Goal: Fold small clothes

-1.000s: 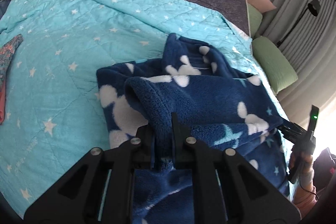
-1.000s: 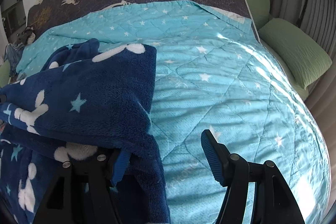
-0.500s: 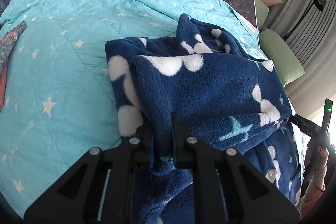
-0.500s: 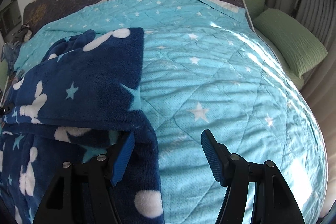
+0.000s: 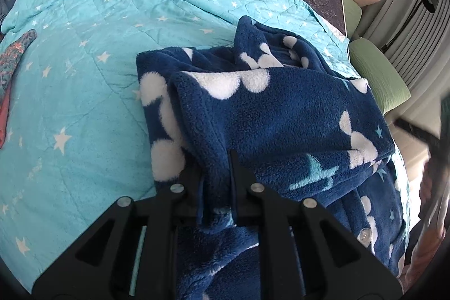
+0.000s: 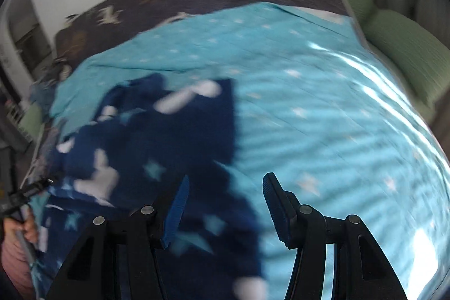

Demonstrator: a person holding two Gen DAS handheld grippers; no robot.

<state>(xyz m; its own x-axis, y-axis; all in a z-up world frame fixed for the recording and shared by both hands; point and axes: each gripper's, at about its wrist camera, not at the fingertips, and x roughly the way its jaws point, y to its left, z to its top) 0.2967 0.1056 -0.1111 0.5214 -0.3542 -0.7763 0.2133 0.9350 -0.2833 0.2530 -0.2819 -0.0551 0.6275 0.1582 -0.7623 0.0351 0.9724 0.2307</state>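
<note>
Fleece fills the near half of both views: a navy fleece garment (image 5: 281,117) with white blobs and stars, lying on the turquoise star quilt (image 5: 84,61) of the bed. One flap is already laid over the body, so a first fold looks done; further folds and squaring up seem left. The left tongs (image 5: 216,173) are clamped on the near folded edge. The right tongs (image 6: 225,201), blurred, stand wide apart, holding nothing.
</note>
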